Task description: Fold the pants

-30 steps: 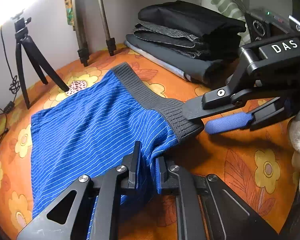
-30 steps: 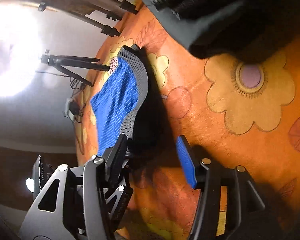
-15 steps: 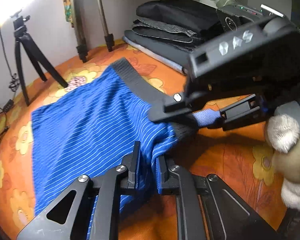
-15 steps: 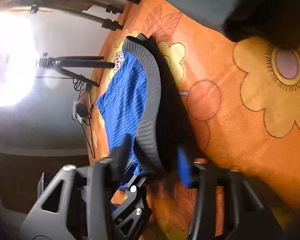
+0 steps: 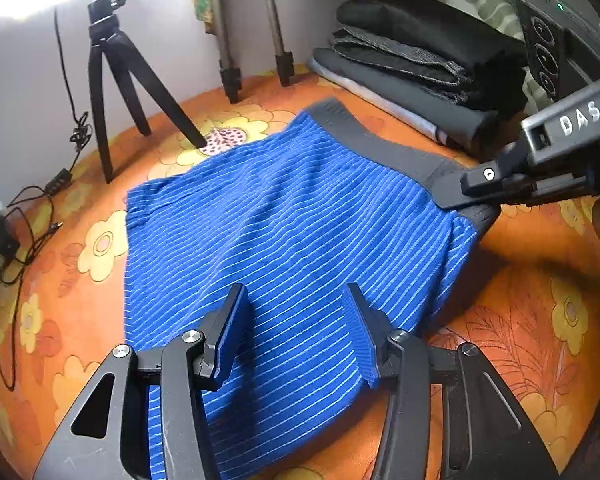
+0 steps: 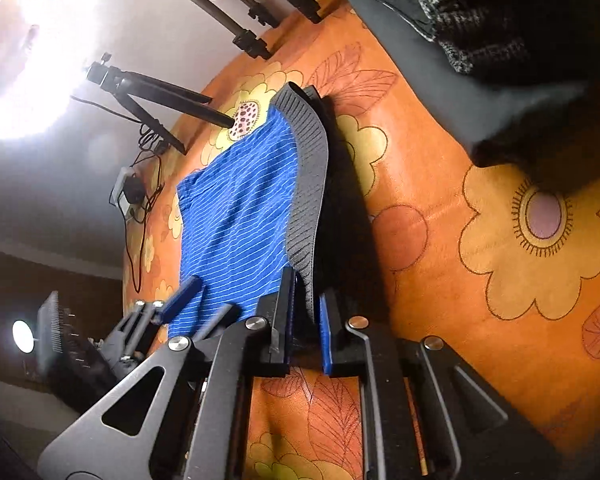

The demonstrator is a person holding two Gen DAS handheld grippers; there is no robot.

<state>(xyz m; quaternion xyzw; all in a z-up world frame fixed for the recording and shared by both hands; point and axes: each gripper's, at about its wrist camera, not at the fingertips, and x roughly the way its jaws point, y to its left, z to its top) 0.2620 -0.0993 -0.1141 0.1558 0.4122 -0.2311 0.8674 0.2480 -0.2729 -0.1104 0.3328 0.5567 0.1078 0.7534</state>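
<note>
Blue striped pants (image 5: 292, 232) with a grey ribbed waistband (image 5: 384, 152) lie on the orange flowered surface; they also show in the right wrist view (image 6: 236, 216). My left gripper (image 5: 296, 320) is open, its fingers apart just above the blue cloth near its front edge. My right gripper (image 6: 304, 316) is shut on the near end of the waistband (image 6: 308, 184). It shows in the left wrist view (image 5: 472, 196) at the pants' right corner.
A stack of folded dark clothes (image 5: 412, 64) sits at the back right. A small black tripod (image 5: 116, 76) and two larger tripod legs (image 5: 252, 40) stand behind the pants. Cables and a charger (image 5: 8, 236) lie at the left.
My left gripper let go of the blue cloth and opened. My right gripper moved in and closed on the waistband end. The pants now lie flatter.
</note>
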